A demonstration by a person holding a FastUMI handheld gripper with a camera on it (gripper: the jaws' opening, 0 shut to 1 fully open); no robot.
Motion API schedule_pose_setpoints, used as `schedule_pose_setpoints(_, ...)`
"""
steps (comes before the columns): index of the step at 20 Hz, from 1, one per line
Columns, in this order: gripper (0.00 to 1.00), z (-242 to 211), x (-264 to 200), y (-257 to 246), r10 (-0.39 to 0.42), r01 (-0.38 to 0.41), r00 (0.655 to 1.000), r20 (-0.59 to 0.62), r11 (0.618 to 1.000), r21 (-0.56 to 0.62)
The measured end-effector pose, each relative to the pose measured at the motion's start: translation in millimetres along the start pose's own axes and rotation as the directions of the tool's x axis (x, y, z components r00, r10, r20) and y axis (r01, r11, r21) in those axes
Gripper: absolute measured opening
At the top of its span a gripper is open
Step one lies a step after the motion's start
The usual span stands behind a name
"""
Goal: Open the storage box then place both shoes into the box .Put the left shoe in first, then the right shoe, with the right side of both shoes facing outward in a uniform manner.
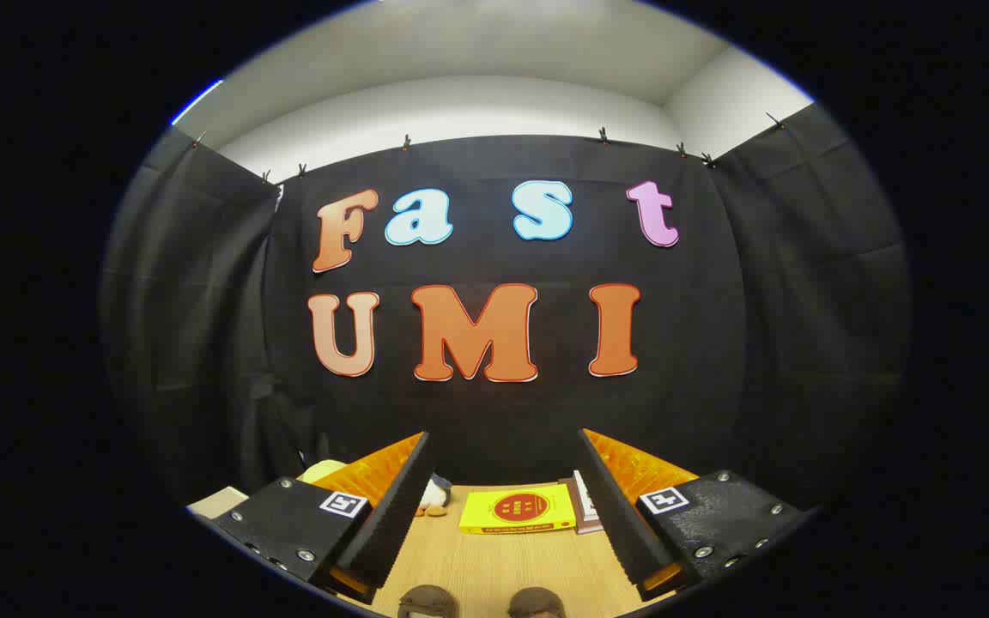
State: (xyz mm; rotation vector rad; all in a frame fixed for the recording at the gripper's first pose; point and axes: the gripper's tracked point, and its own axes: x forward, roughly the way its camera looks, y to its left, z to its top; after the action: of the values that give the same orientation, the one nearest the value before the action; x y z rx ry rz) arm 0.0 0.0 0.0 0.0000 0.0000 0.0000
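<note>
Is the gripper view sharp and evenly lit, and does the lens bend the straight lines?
Gripper view: strong fisheye bending, so the wall's top edge curves; light is even and soft, without glare; the yellow book on the wooden table is fairly sharp; the open gripper holds nothing; the two dark shoe tips near the fingers look slightly soft.

Your picture was lit evenly from above: the pale ceiling [494, 51] was bright, the dark cloth wall [769, 326] stayed dim. The fisheye bent straight lines hard toward the rim. Focus was sharp; the worktop [512, 566] showed no glare, only soft shadows.
</note>
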Motion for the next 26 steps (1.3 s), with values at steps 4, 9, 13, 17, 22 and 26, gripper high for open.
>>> schedule_pose_setpoints(4, 0.99, 5, 1, 2, 0.002, -0.002, 1.000, 0.017, 1.000, -0.018)
schedule_pose_setpoints(9, 0.99, 7, 0, -5, -0.002, 0.002, 1.000, 0.025, 1.000, -0.008)
schedule_pose_setpoints(13, 0.99, 10, -4, -15, -0.008, 0.008, 1.000, 0.026, 1.000, 0.001)
schedule_pose_setpoints(17, 0.99, 11, -11, -26, -0.014, 0.014, 0.999, 0.034, 1.000, 0.007)
schedule_pose_setpoints(22, 0.99, -7, -16, -21, 0.007, -0.007, 1.000, -0.012, 1.000, 0.008)
schedule_pose_setpoints(26, 0.99, -34, -19, 9, 0.098, -0.087, 0.989, -0.112, 0.991, 0.097)
